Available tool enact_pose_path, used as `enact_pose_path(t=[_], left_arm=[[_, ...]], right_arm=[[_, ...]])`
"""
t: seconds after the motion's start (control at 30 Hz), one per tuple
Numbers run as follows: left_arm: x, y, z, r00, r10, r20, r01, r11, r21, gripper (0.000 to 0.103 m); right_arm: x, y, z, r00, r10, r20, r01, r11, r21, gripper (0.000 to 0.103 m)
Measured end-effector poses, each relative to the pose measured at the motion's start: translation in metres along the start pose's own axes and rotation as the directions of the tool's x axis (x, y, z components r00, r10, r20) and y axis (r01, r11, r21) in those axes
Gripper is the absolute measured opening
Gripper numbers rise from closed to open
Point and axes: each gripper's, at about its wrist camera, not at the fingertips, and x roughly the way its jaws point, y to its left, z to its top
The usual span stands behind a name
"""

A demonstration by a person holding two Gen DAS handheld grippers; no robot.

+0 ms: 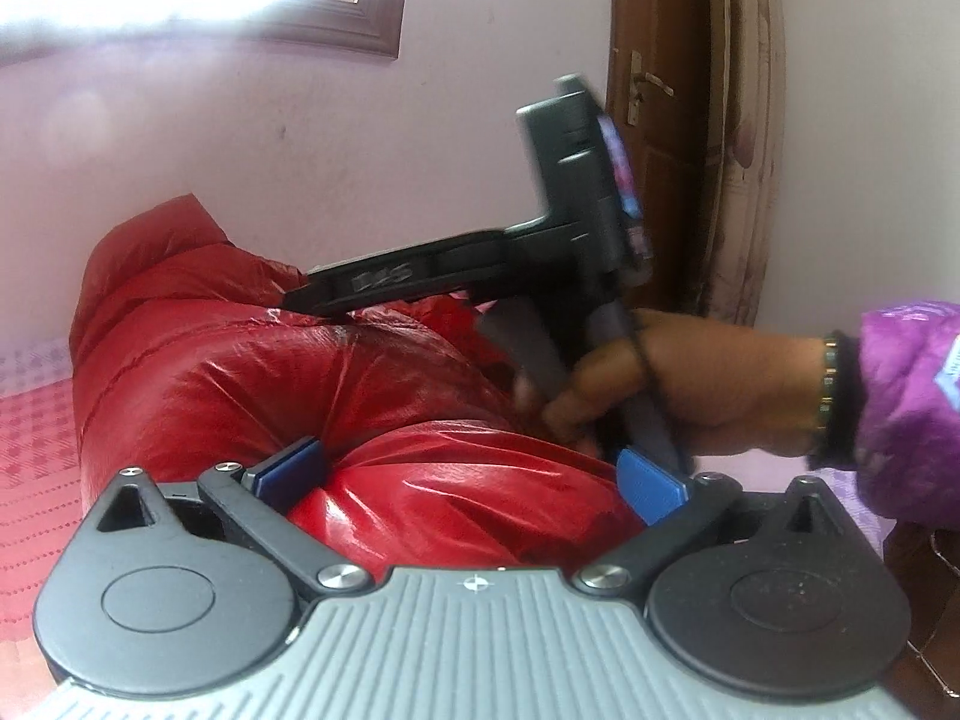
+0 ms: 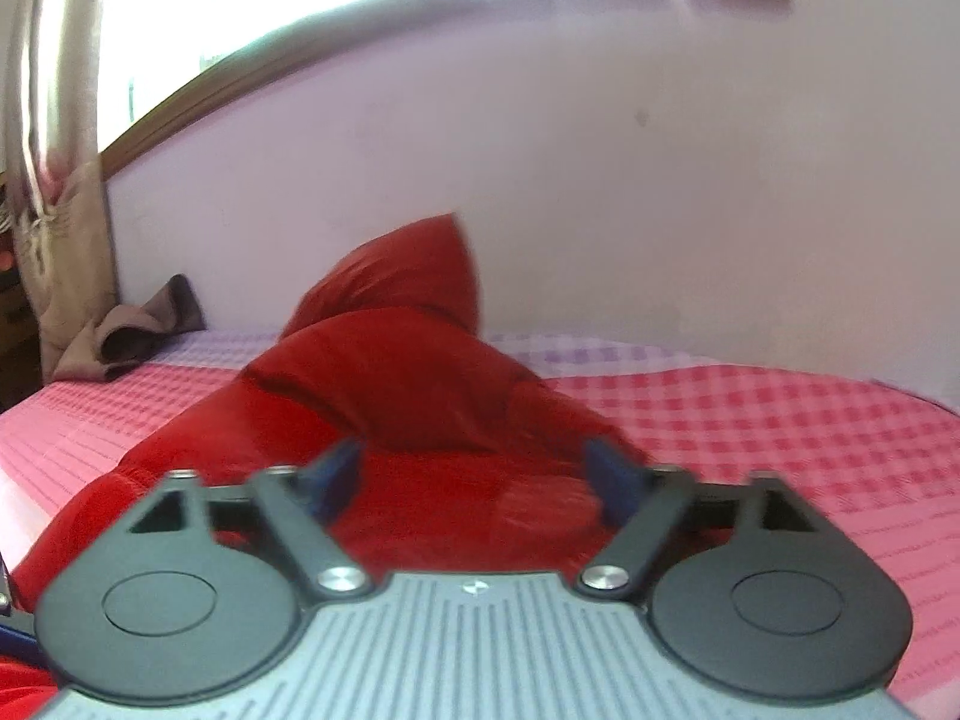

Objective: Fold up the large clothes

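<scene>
A shiny red puffer jacket (image 1: 252,372) lies bunched on the pink checked bed (image 1: 30,444). My left gripper (image 1: 471,477) is open, its blue pads (image 1: 651,483) wide apart with a puffy fold of the jacket bulging between them. The right gripper's black body (image 1: 540,252) shows in the left wrist view, held by a hand (image 1: 708,384) just above the jacket. In the right wrist view my right gripper (image 2: 474,474) is open over the jacket (image 2: 390,396), whose far corner stands up in a peak. The view is blurred.
A lilac wall (image 1: 300,150) runs behind the bed. A wooden door (image 1: 660,120) and a curtain (image 1: 750,150) stand at the right. A brown cloth (image 2: 132,336) lies at the bed's far left corner, by a curtain (image 2: 54,180) and a window.
</scene>
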Motion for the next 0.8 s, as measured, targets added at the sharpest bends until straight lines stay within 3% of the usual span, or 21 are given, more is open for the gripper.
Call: enact_pose_path(t=[0.17, 0.33, 0.53, 0.63, 0.8], left_arm=[[0.001, -0.003, 0.001, 1.000, 0.021, -0.002, -0.021, 1.000, 0.006, 0.101], [-0.001, -0.007, 0.000, 0.999, 0.033, -0.002, -0.033, 0.999, 0.009, 0.101], [0.000, -0.013, 0.000, 0.999, 0.051, -0.004, -0.050, 0.998, 0.029, 0.101], [0.002, -0.015, -0.002, 0.998, 0.059, -0.006, -0.058, 0.998, 0.036, 0.101], [0.005, -0.021, -0.001, 0.997, 0.071, -0.015, -0.070, 0.996, 0.058, 0.101]], right_arm=[[-0.036, -0.005, -0.002, 0.999, -0.007, 0.032, 0.006, 1.000, 0.022, 0.103], [-0.078, -0.013, -0.021, 0.997, -0.009, 0.072, 0.003, 0.997, 0.078, 0.103], [-0.097, -0.031, -0.056, 0.999, -0.025, -0.020, 0.029, 0.984, 0.175, 0.103], [-0.093, -0.035, -0.068, 0.997, 0.008, -0.073, 0.007, 0.980, 0.201, 0.103], [-0.085, -0.042, -0.077, 0.995, 0.052, -0.088, -0.026, 0.964, 0.266, 0.103]])
